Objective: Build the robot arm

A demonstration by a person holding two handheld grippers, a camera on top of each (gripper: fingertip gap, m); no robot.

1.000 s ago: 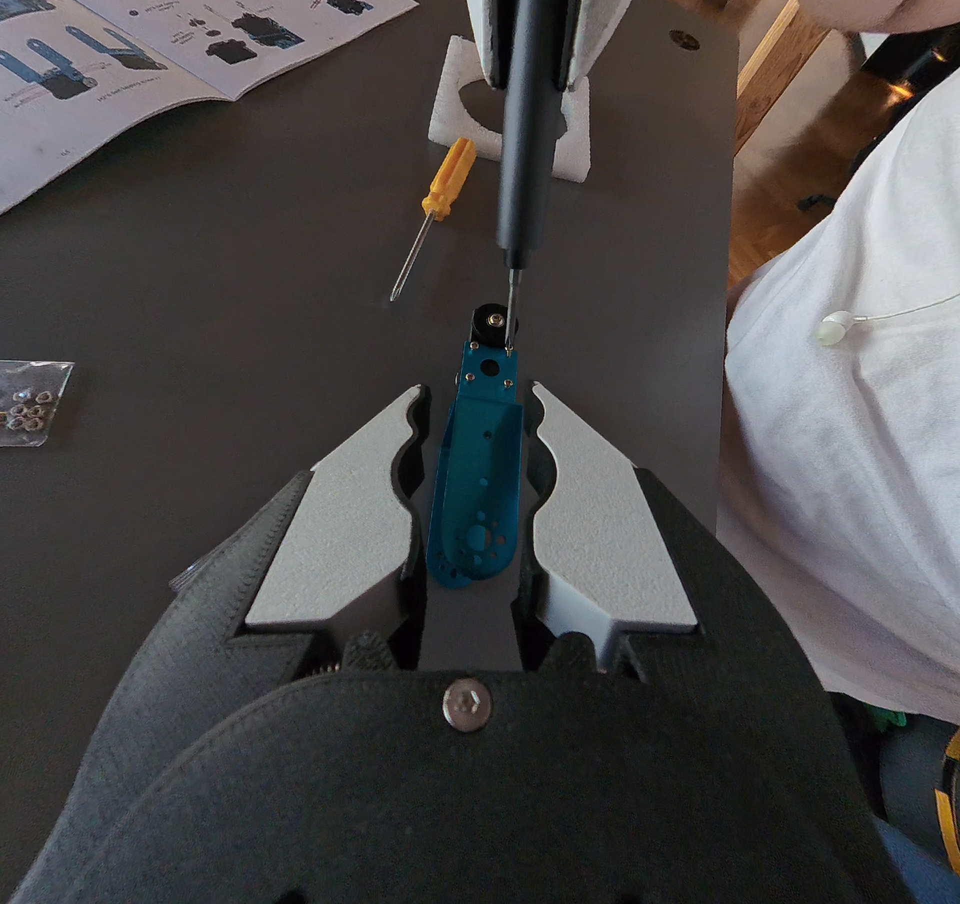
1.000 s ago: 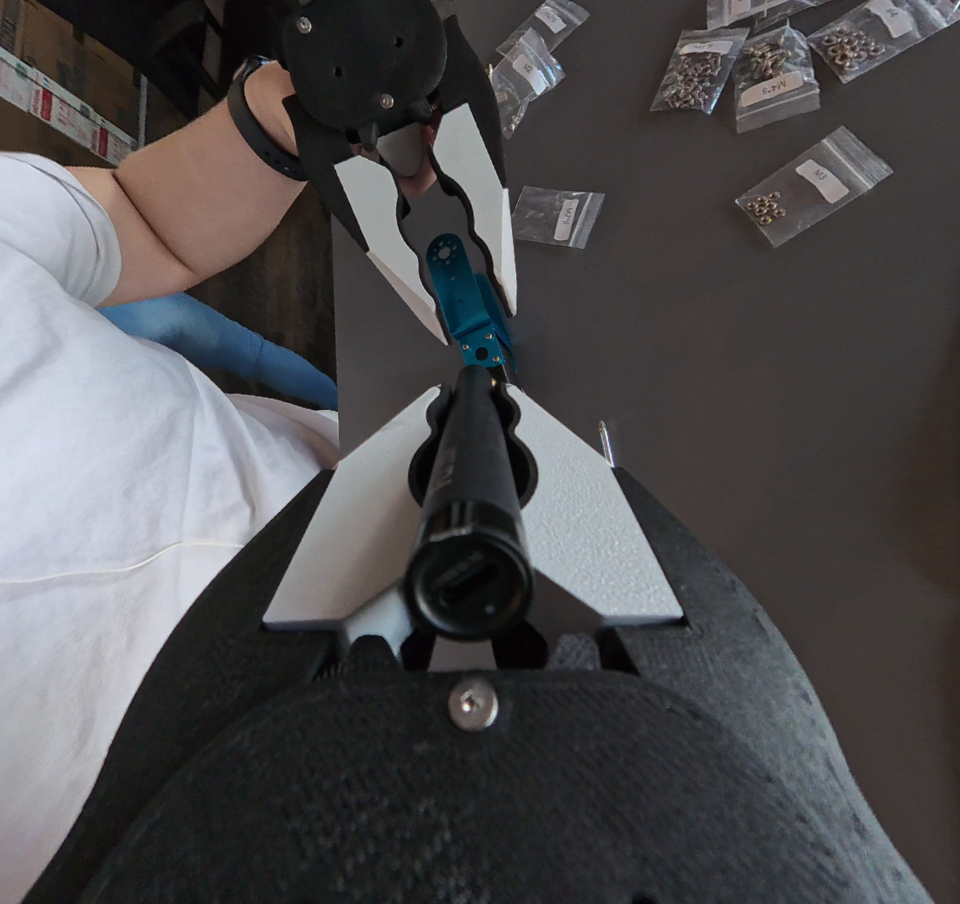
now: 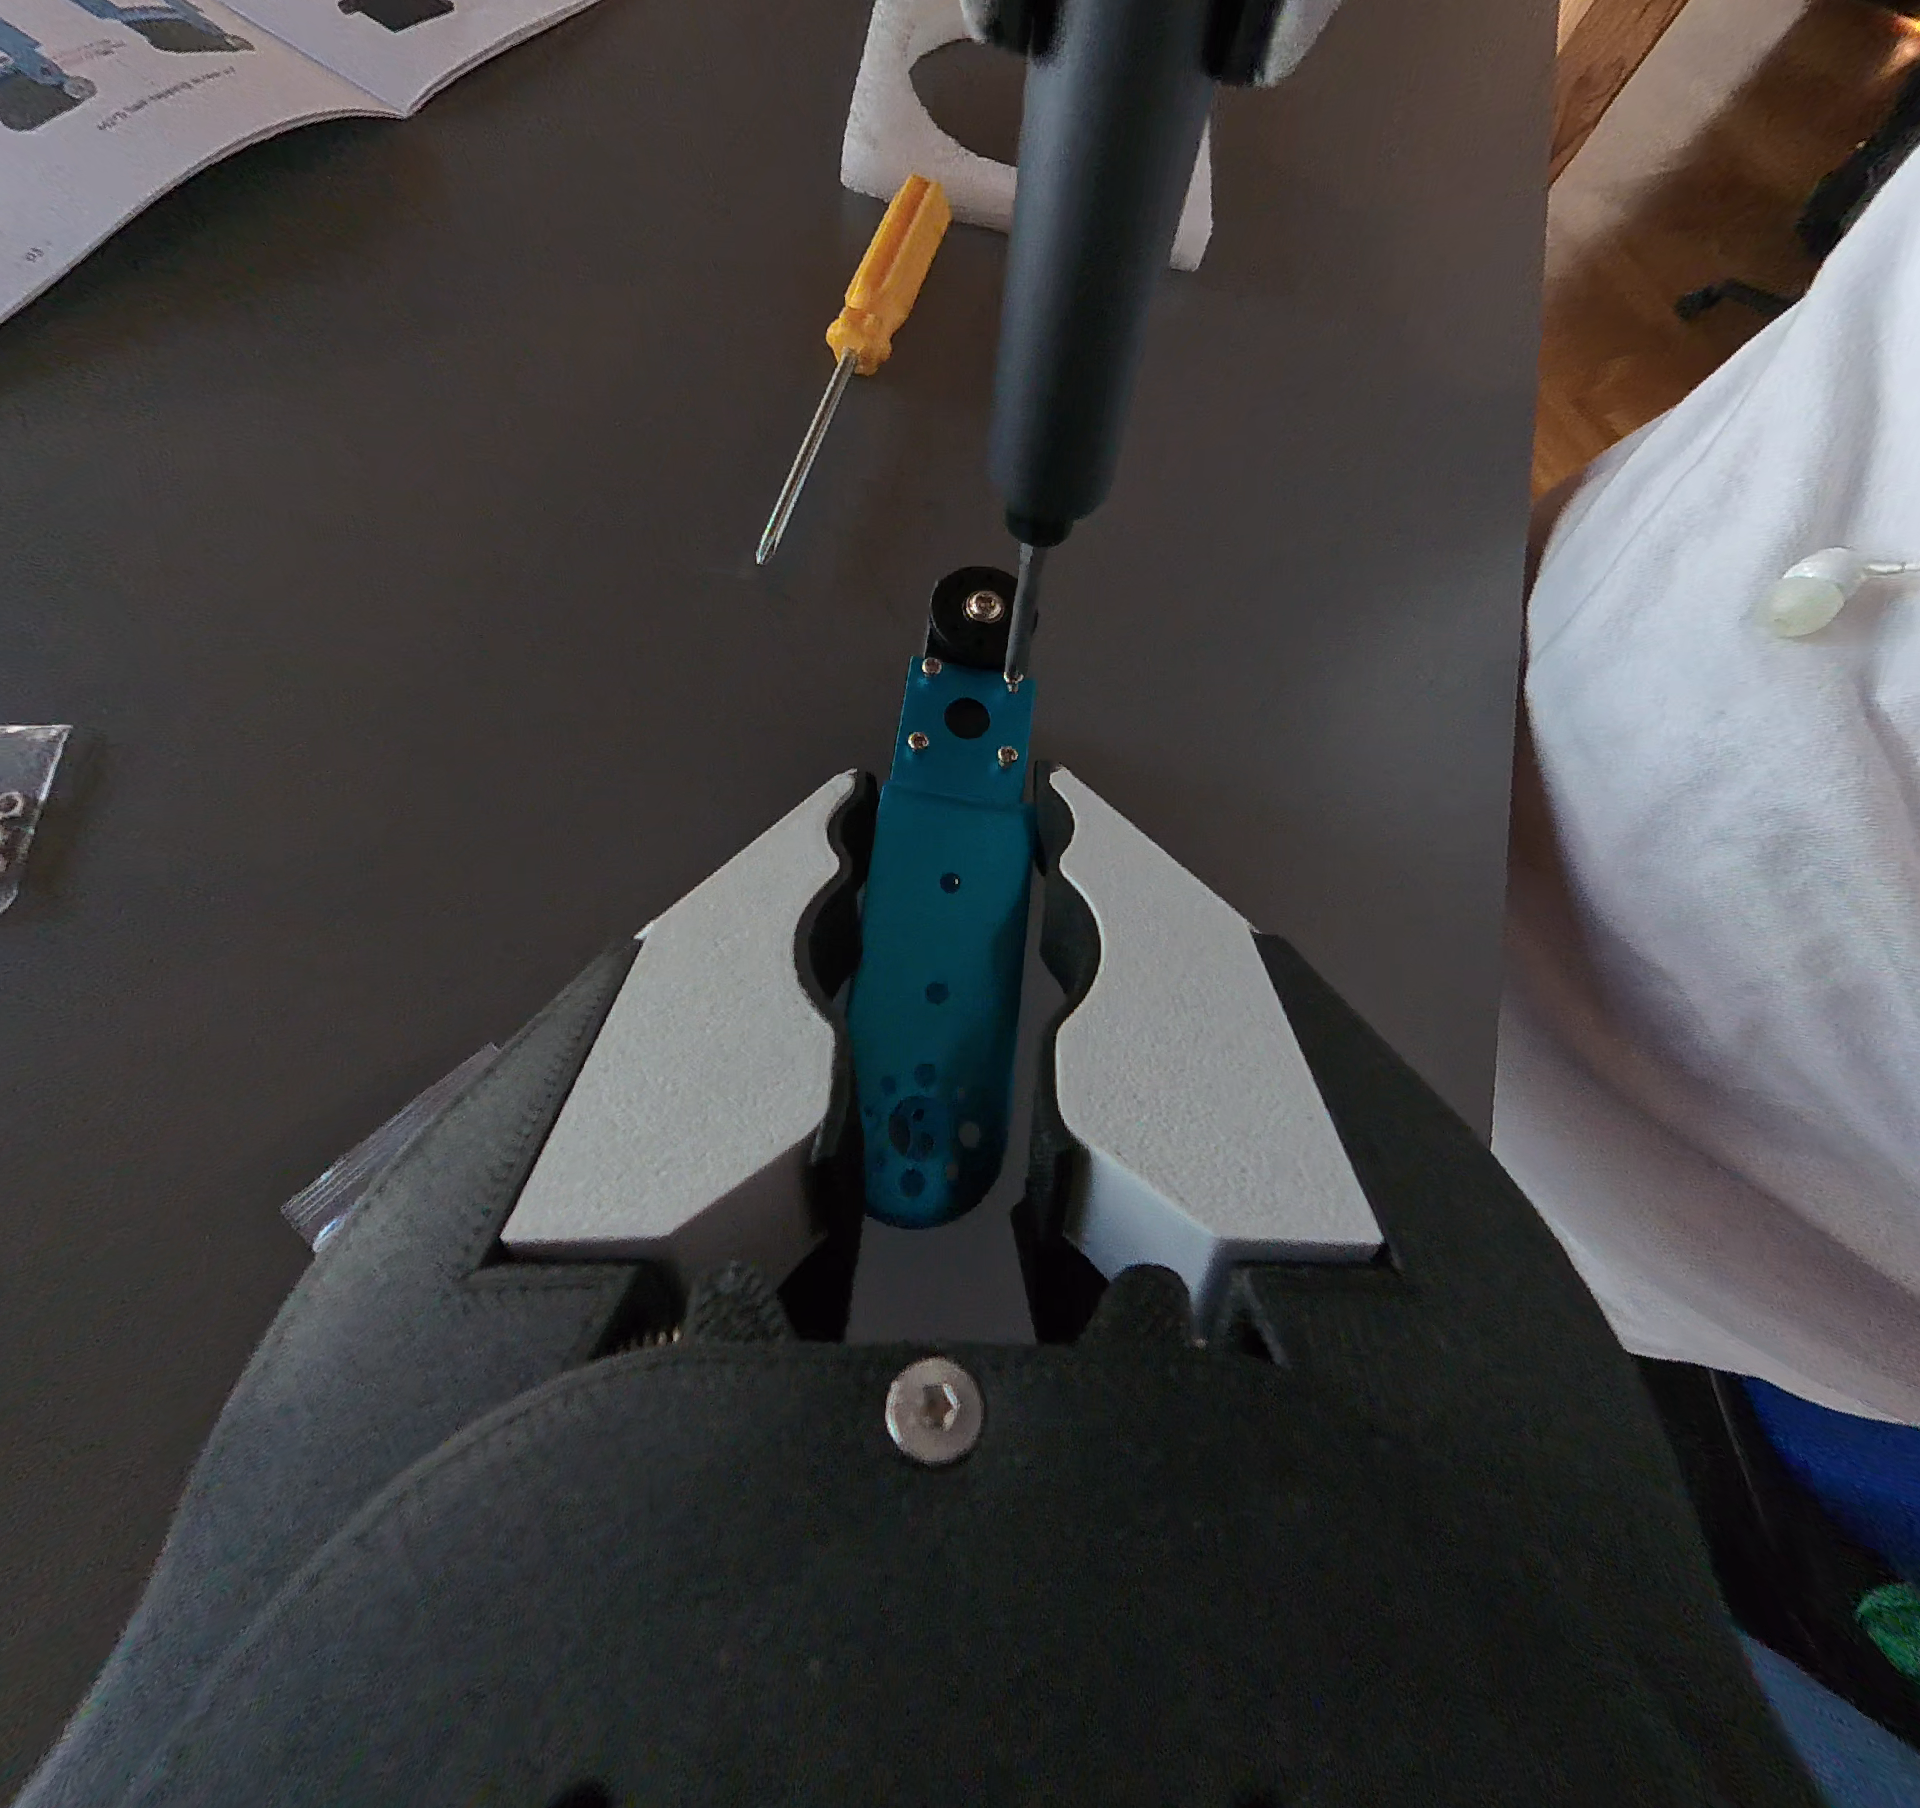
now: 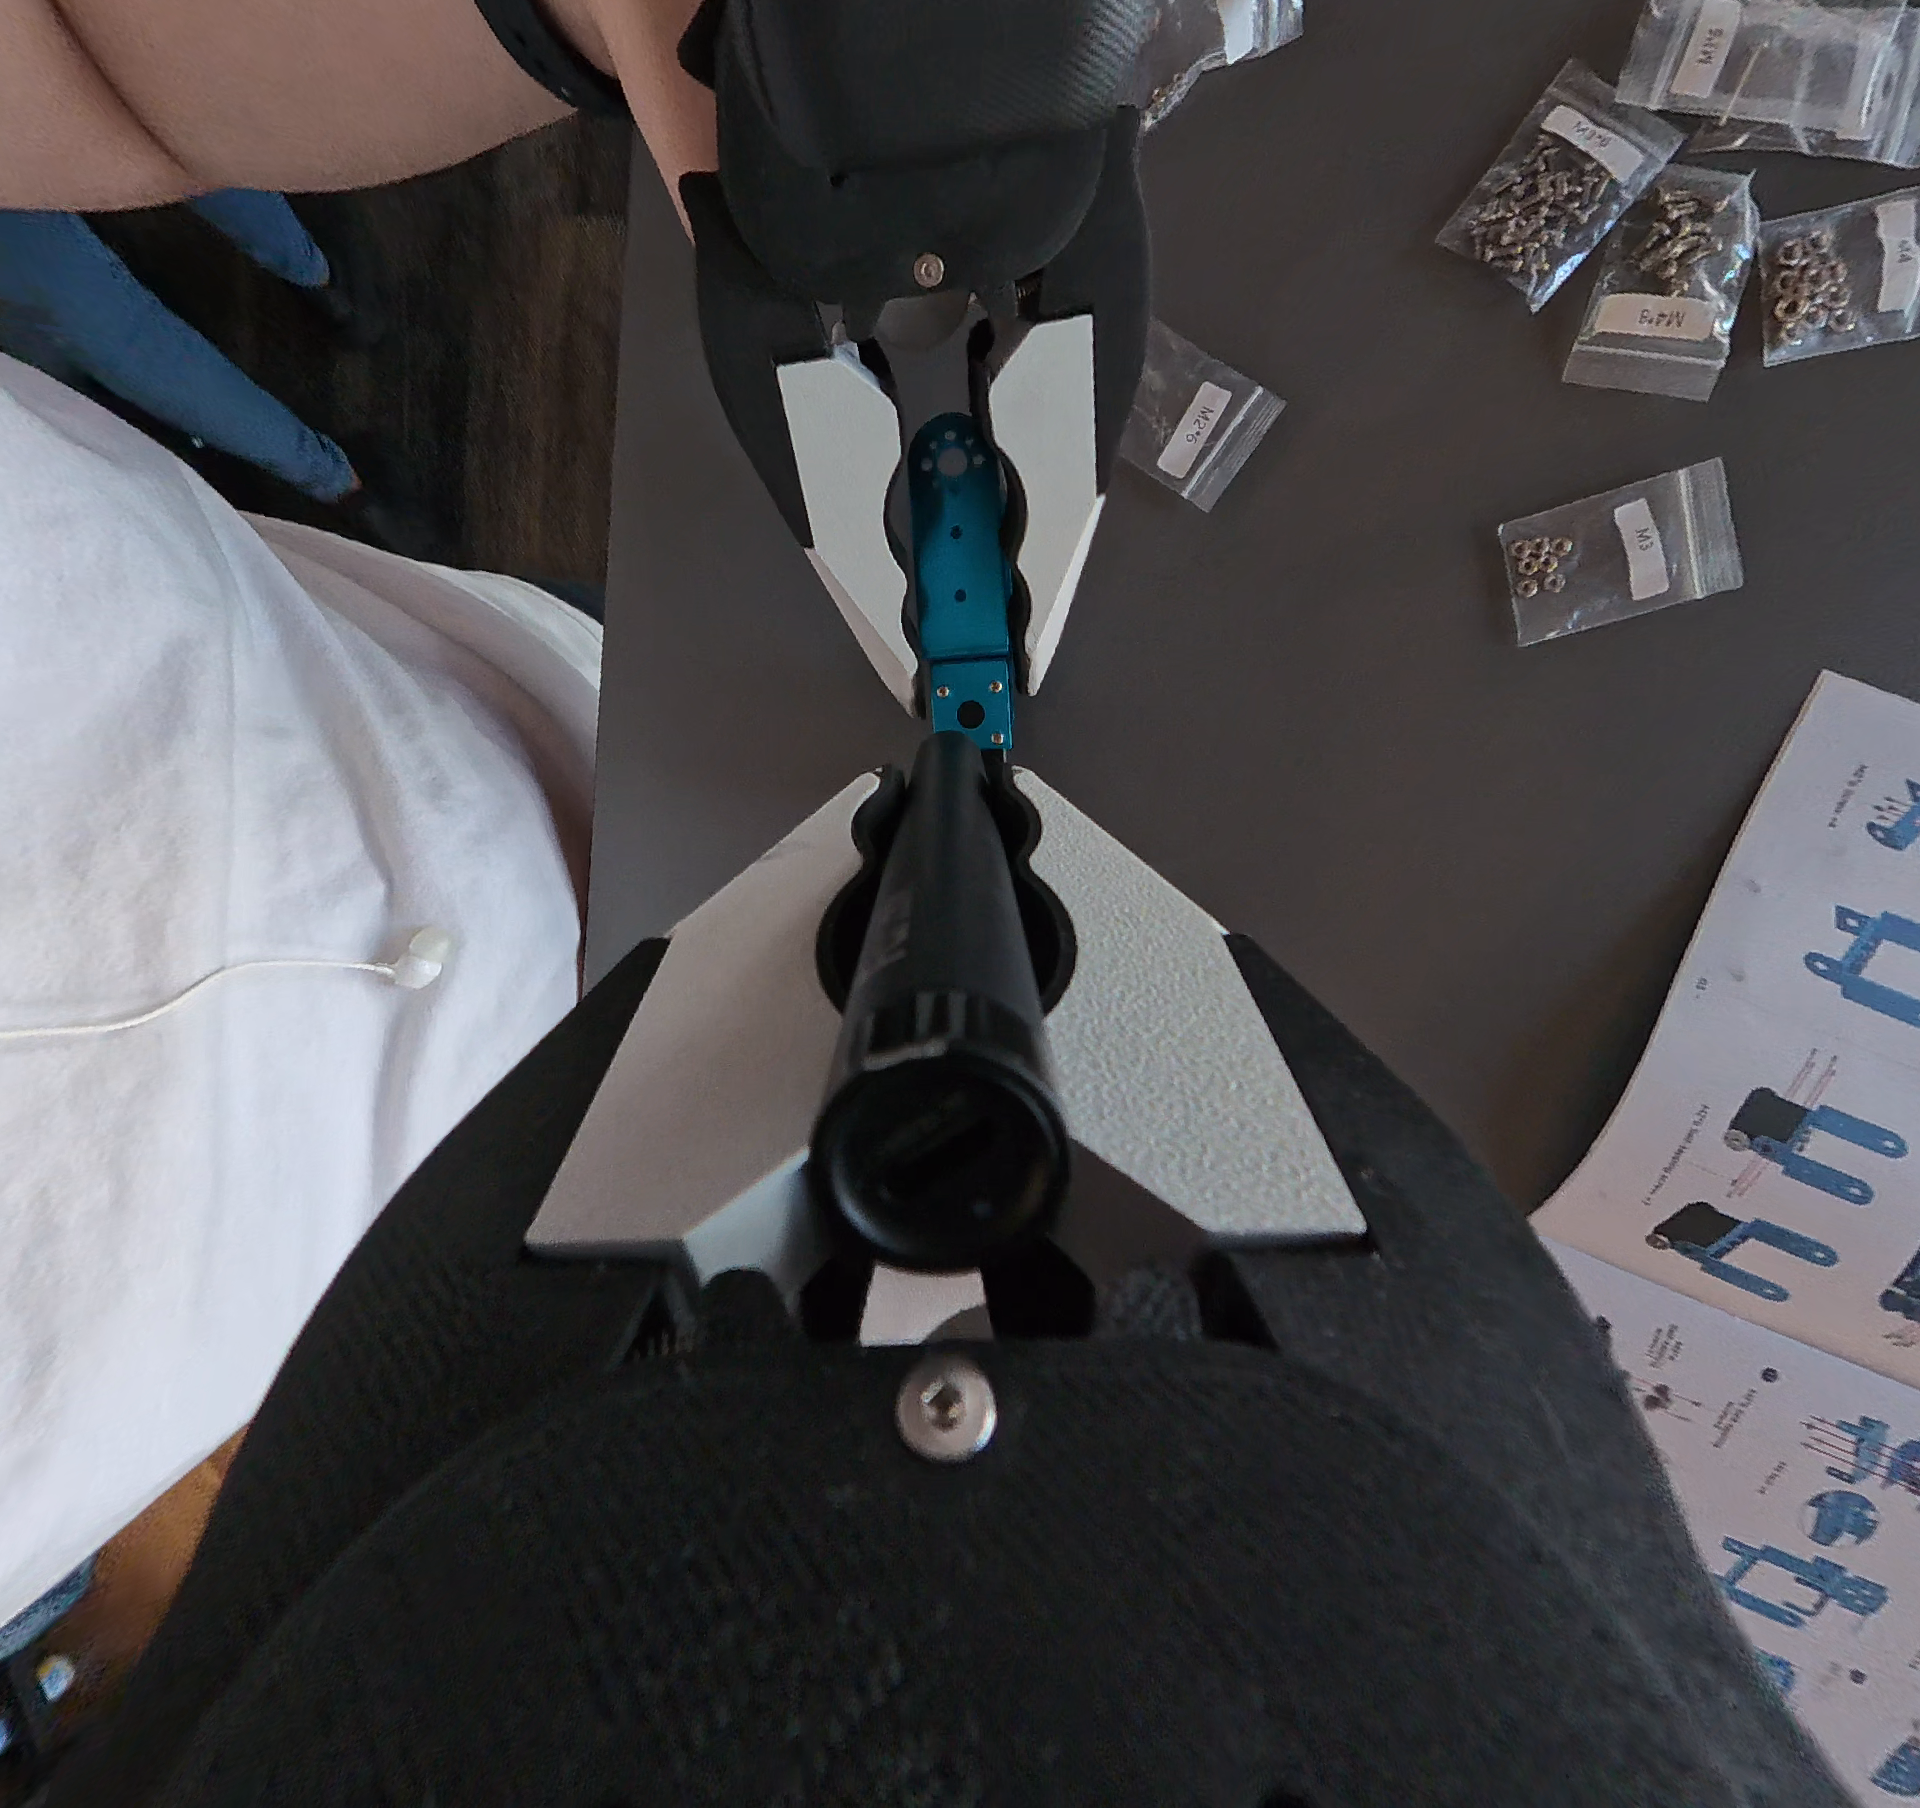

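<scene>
Left of our left gripper [image 3: 951,792] we see a clear bag of small nuts [image 3: 26,802] at the frame edge and an open instruction booklet [image 3: 260,44] farther off, on the dark table [image 3: 416,615]. Ahead-left of the tips lies a yellow-handled screwdriver [image 3: 862,324], beside a white foam piece [image 3: 935,169]. Our left gripper is clamped on a blue metal bracket [image 3: 945,989]: long, anodised, drilled with holes, rounded near end, four small screws on its far plate, a black servo part [image 3: 971,610] just beyond. Our right gripper [image 4: 951,782] is closed around a black electric screwdriver [image 4: 951,1010]; its thin bit touches the plate's far-right corner screw. Right of it we see a white shirt [image 3: 1714,823].
</scene>
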